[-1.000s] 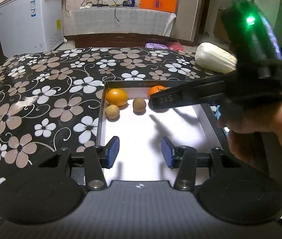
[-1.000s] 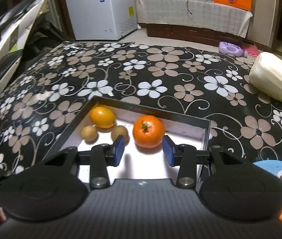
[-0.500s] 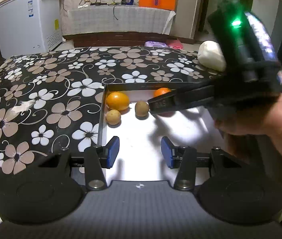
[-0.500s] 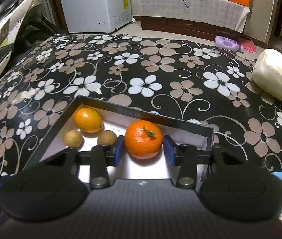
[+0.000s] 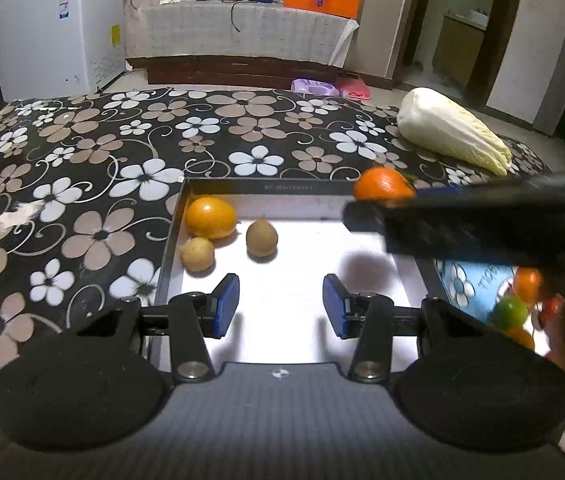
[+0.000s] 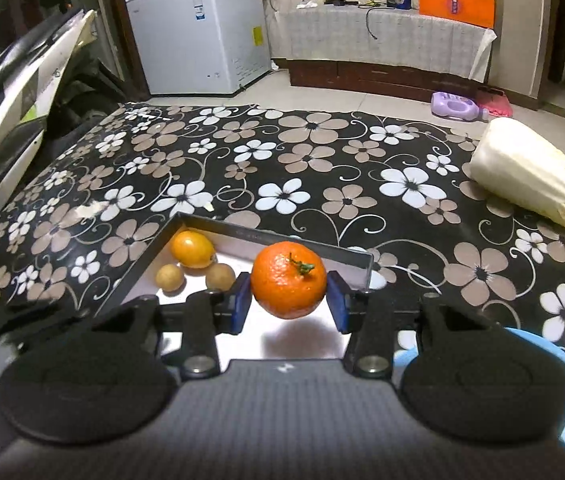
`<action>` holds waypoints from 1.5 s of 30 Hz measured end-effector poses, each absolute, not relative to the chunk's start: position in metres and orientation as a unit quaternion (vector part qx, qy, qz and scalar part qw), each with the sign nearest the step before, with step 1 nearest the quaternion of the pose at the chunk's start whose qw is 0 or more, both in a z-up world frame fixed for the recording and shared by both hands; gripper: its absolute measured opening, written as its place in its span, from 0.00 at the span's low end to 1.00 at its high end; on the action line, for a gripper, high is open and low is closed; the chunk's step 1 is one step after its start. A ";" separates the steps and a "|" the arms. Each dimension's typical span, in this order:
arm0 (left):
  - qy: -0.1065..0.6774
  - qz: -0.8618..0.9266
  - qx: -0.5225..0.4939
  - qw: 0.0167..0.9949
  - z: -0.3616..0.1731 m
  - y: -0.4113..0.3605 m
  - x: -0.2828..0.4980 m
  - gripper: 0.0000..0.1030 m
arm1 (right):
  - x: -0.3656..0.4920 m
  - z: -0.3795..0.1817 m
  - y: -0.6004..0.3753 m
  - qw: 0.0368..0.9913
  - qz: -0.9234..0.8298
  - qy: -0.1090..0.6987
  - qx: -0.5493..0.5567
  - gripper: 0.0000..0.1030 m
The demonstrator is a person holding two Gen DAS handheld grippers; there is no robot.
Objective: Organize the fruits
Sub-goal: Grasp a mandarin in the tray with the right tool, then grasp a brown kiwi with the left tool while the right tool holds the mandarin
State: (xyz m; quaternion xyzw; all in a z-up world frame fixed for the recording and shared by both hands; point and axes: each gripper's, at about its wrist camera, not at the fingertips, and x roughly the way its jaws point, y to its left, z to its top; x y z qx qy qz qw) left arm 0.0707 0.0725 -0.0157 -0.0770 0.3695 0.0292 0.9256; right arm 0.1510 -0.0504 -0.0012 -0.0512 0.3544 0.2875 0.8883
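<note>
While the right gripper (image 6: 288, 302) has its blue pads clamped on either side of a tangerine (image 6: 288, 278), the fruit hangs clear of the white floor of the tray (image 6: 356, 259), low in the middle of the right wrist view with its shadow underneath. Green stem bit is facing up. Over in the tray's far left corner sit a smooth orange (image 6: 193, 249) and two small brown fruits (image 6: 169, 277), bunched close together.

Left gripper (image 5: 280, 305) is just hanging over the near end of the tray with its jaws apart, nothing between them. Right side of that view, you can see the other gripper's dark arm cutting across, tangerine peeking out above it.

Floral tablecloth (image 6: 314, 160) under everything, a napa cabbage (image 6: 534, 184) lying at the right edge, and a blue plate (image 5: 470, 284) with more fruit at lower right beside the tray.
</note>
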 end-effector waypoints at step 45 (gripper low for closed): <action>0.358 0.029 -0.075 0.930 -0.001 0.057 0.094 0.26 | 0.130 0.024 -0.098 0.896 0.299 0.327 -0.035 0.42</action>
